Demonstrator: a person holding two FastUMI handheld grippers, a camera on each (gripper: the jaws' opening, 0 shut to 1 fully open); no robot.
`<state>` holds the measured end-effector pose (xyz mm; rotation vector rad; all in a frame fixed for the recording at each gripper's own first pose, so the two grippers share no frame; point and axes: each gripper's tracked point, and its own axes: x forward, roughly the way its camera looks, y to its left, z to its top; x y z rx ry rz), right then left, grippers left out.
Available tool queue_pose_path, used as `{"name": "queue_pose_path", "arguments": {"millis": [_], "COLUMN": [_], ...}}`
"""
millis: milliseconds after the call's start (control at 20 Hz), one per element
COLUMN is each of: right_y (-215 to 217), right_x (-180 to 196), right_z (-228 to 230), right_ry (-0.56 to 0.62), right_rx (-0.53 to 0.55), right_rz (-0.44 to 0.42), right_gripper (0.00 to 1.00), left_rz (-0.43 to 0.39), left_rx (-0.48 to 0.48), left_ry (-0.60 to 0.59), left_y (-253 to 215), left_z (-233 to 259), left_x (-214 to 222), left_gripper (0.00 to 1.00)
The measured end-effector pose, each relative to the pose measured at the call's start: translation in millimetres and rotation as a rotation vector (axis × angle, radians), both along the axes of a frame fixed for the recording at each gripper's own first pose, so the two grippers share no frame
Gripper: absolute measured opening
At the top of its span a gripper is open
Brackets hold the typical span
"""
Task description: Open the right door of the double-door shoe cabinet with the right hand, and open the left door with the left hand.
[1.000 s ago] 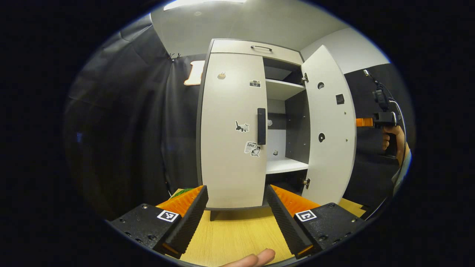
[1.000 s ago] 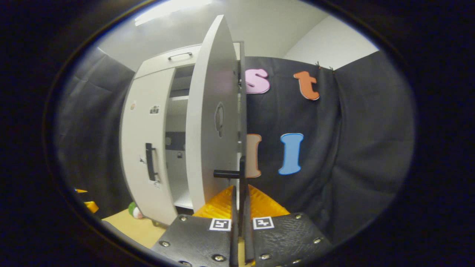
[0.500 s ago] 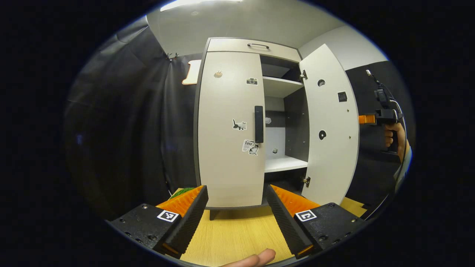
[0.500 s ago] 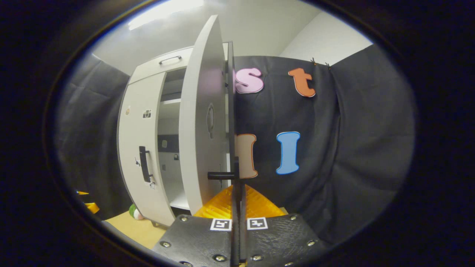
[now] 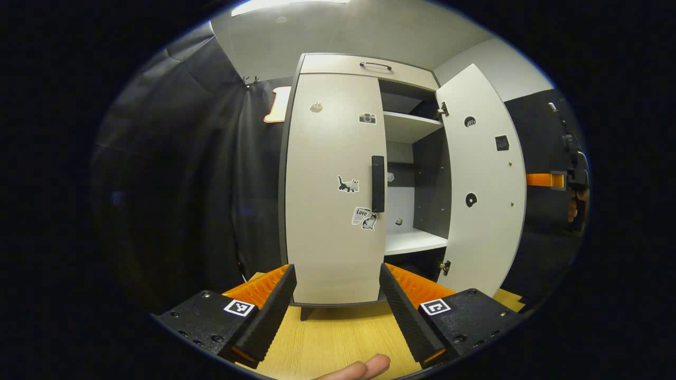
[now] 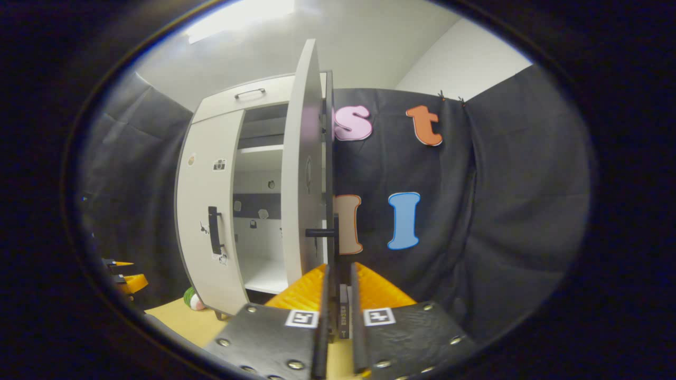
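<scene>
The pale shoe cabinet (image 5: 364,66) stands on a wooden top. Its left door (image 5: 332,184) is closed, with a dark upright handle (image 5: 378,183) at its inner edge. My left gripper (image 5: 335,311) is open, low in front of that door and well short of the handle. The right door (image 5: 483,184) is swung wide open, baring white shelves (image 5: 414,240). In the right gripper view this door (image 6: 306,184) is edge-on, and its handle (image 6: 323,232) runs down between the fingers of my right gripper (image 6: 339,269), with a thin gap beside it.
The wooden top (image 5: 338,338) stretches between my left gripper and the cabinet. A small green and white object (image 6: 193,301) lies by the cabinet's foot. A fingertip (image 5: 364,367) shows at the bottom edge. Black cloth walls stand on both sides.
The right door has swung a little wider. The right gripper's fingers, tight on the handle before, now stand slightly apart. The left gripper has stayed open in front of the closed left door.
</scene>
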<state>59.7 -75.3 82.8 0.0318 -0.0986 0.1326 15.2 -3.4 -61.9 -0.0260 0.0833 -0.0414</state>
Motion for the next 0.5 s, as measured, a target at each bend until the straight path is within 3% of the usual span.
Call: {"name": "queue_pose_path", "arguments": {"millis": [250,300,500], "right_y": [-2.3,-4.6,0.1], "right_x": [-46.4,-56.9,-89.8], "right_z": [-11.1,-17.5,-34.2], "right_ry": [-0.029,-0.025,-0.021], "right_rx": [-0.005,-0.019,0.013], "right_rz": [-0.056,-0.073,-0.105], "right_gripper": [1.00,0.96,0.99], "left_rz": [0.035,0.043,0.060], "left_rx": [-0.005,-0.008,-0.033], "left_ry": [-0.013,-0.019,-0.038], "left_y": [3.2,2.6,-2.9], "left_z": [13.8,18.7,37.2], "left_x": [27.6,33.4,71.8], "left_gripper": [0.98,0.98,0.98]}}
